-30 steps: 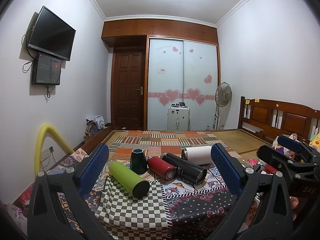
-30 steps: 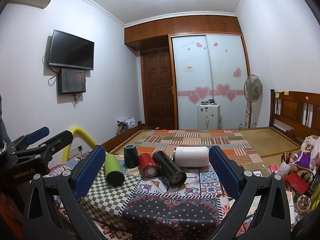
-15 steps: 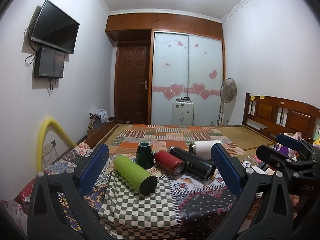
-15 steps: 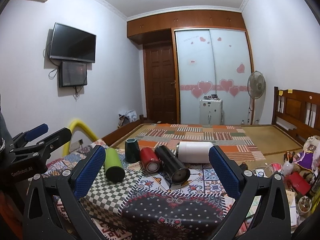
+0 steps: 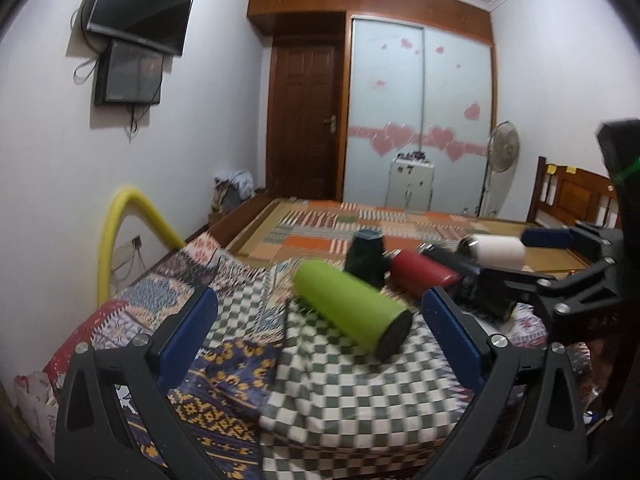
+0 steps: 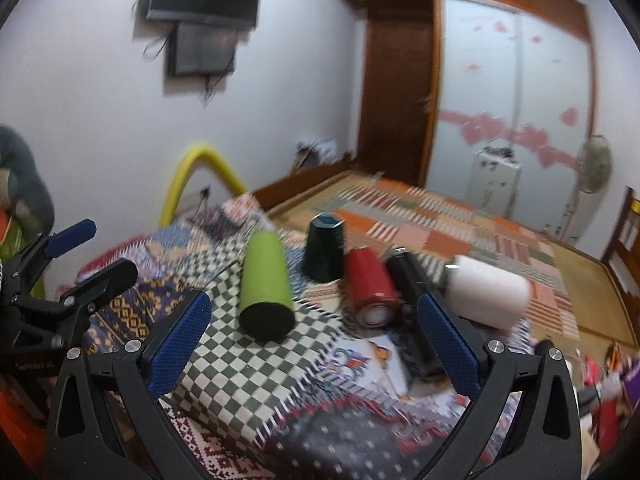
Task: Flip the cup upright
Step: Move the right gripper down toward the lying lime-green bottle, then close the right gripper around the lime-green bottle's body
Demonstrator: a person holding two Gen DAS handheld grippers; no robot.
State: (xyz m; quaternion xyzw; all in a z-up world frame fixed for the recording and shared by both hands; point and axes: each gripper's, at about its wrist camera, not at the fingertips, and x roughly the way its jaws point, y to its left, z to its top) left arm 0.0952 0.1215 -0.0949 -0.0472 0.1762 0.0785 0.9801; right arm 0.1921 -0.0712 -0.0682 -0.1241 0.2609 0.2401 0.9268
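I logged both grippers hovering over the near edge of the patchwork cloth [image 6: 248, 376]. Left gripper [image 5: 320, 336]: jaws spread wide, nothing between them. Right gripper [image 6: 314, 338]: jaws likewise spread and empty. Just beyond the fingertips lay the green flask [image 6: 265, 284] on its side, black end toward me. Behind it stood the dark green cup [image 6: 325, 249], mouth down on the cloth, untouched by either gripper. To its right lay the red flask [image 6: 369, 286], the black flask [image 6: 412, 280] and the white flask [image 6: 490, 294], all on their sides. Farther off I noted the wooden door [image 5: 306, 120].
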